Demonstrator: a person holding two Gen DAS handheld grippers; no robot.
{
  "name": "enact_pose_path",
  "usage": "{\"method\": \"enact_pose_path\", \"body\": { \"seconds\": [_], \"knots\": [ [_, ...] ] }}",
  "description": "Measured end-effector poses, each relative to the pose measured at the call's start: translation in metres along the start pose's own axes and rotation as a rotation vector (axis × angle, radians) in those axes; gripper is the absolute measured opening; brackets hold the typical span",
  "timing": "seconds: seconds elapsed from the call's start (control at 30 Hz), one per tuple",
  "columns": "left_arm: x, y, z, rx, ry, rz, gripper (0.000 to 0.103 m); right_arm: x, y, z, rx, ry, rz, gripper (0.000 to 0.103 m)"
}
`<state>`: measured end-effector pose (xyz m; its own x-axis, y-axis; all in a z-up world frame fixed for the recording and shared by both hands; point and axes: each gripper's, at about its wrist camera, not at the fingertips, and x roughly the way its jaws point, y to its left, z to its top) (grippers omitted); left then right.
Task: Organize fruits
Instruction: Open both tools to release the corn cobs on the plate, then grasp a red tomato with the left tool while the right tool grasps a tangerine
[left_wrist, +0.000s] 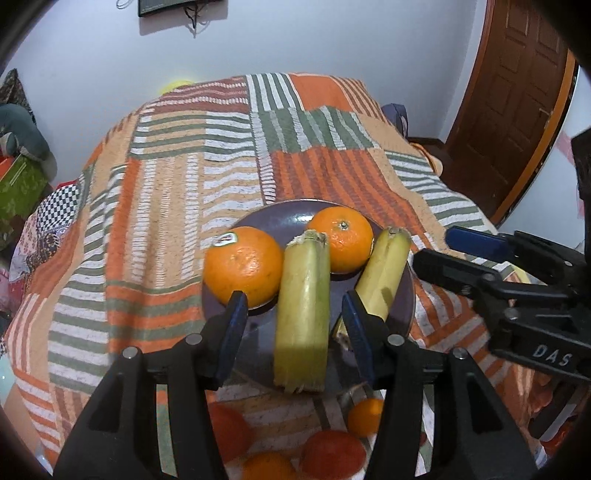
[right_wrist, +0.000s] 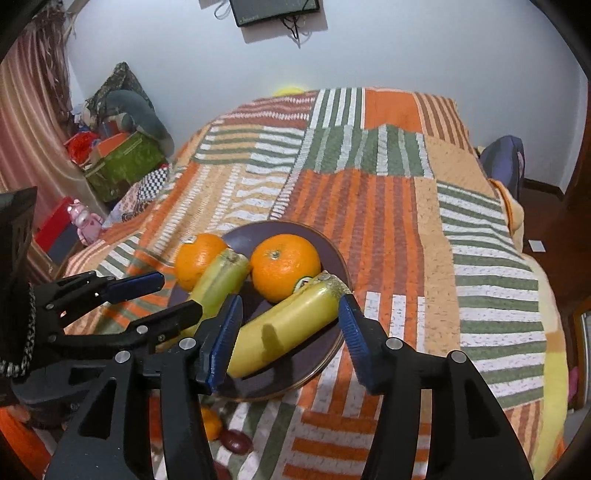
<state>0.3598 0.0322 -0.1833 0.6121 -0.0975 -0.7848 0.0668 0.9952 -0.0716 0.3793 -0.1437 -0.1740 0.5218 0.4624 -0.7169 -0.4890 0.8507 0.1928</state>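
Note:
A dark purple plate (left_wrist: 280, 218) on a striped blanket holds two oranges and two greenish-yellow bananas. The stickered orange (left_wrist: 243, 266) is at the left and the second orange (left_wrist: 341, 240) behind. My left gripper (left_wrist: 293, 297) is open, and the left banana (left_wrist: 303, 314) lies between its blue pads with gaps on both sides. The right banana (left_wrist: 384, 273) lies beside it. In the right wrist view my right gripper (right_wrist: 290, 300) is open around that banana (right_wrist: 288, 328), which rests on the plate (right_wrist: 317, 354). Each gripper shows in the other's view, the right gripper (left_wrist: 432, 247) and the left gripper (right_wrist: 181, 291).
Loose fruit lies on the blanket in front of the plate: a small orange (left_wrist: 365, 415), red fruits (left_wrist: 332, 454) and a dark red one (right_wrist: 236, 441). A green box (right_wrist: 125, 166) and clutter stand left of the bed. A wooden door (left_wrist: 517, 92) is at the right.

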Motion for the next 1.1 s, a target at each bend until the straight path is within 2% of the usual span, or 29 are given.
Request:
{"method": "enact_pose_path", "body": {
  "seconds": [0.13, 0.2, 0.3, 0.53, 0.77, 1.1],
  "knots": [
    [-0.029, 0.010, -0.005, -0.025, -0.032, 0.001, 0.053, -0.026, 0.011, 0.000, -0.029, -0.049, -0.022, 0.053],
    [-0.043, 0.015, -0.008, -0.035, -0.041, 0.001, 0.054, -0.038, 0.016, 0.000, -0.036, -0.074, -0.026, 0.060],
    [-0.064, 0.022, -0.016, -0.042, -0.054, 0.007, 0.055, -0.054, 0.022, -0.001, -0.044, -0.110, -0.025, 0.061],
    [-0.093, 0.039, -0.037, -0.057, -0.059, 0.019, 0.056, -0.070, 0.030, -0.014, -0.044, -0.129, -0.028, 0.063],
    [-0.082, 0.050, -0.068, -0.063, 0.007, 0.030, 0.056, -0.058, 0.035, -0.039, -0.050, -0.071, -0.012, 0.063],
    [-0.028, 0.058, -0.091, -0.093, 0.120, 0.000, 0.056, -0.017, 0.039, -0.067, -0.077, 0.031, 0.002, 0.063]
  ]
}}
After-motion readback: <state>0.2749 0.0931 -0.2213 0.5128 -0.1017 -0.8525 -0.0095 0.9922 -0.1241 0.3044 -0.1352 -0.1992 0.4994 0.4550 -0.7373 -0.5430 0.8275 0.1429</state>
